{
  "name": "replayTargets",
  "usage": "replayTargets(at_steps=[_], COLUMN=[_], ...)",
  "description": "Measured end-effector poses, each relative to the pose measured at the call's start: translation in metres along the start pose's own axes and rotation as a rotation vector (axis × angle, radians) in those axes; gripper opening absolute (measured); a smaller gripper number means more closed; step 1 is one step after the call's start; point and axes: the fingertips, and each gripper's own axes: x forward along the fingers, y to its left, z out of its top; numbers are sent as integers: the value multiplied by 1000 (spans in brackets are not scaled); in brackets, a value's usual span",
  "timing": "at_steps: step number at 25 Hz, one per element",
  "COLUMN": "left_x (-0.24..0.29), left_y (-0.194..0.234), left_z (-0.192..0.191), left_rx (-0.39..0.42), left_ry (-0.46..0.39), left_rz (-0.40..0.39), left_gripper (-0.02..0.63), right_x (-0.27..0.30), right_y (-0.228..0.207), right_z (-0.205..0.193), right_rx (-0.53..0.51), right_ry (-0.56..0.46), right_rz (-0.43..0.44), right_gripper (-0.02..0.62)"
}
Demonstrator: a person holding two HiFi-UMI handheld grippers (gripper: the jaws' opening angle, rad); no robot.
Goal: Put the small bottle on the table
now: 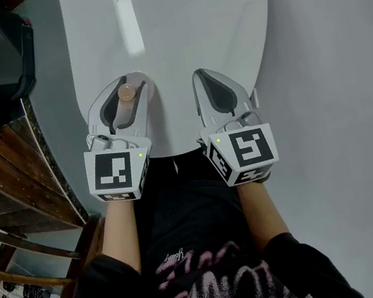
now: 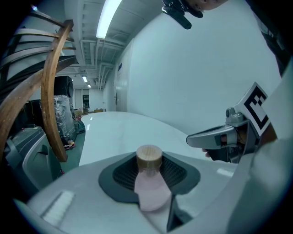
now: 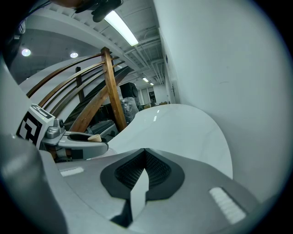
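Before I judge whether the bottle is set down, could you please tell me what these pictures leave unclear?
Base of the bottle: the left hand-held gripper covers it in both the left gripper view and the head view, so contact with the table cannot be told.
Far end of the table: cut off by the head view's top edge.
Wooden frame: cut off by the head view's left edge.

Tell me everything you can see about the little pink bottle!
The small bottle looks pale pink and frosted, with a round tan stopper like wood or cork. It stands upright, pinched by the left gripper between dark ribbed pads, over the near end of the white table. Whether its bottom touches the table is hidden.
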Motion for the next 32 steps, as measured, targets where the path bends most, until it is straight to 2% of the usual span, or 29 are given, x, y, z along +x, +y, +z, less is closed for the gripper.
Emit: replayTargets(at_steps=[32], left_x=[0], left_y=[-2], left_z=[0], left_rx=[47], left_ry=[-9], left_rz=[8], left_gripper=[138], right_x=[1], right_y=[5], right_z=[0], right_rx=[-7], right_ry=[8], right_rz=[9], right_gripper=[14])
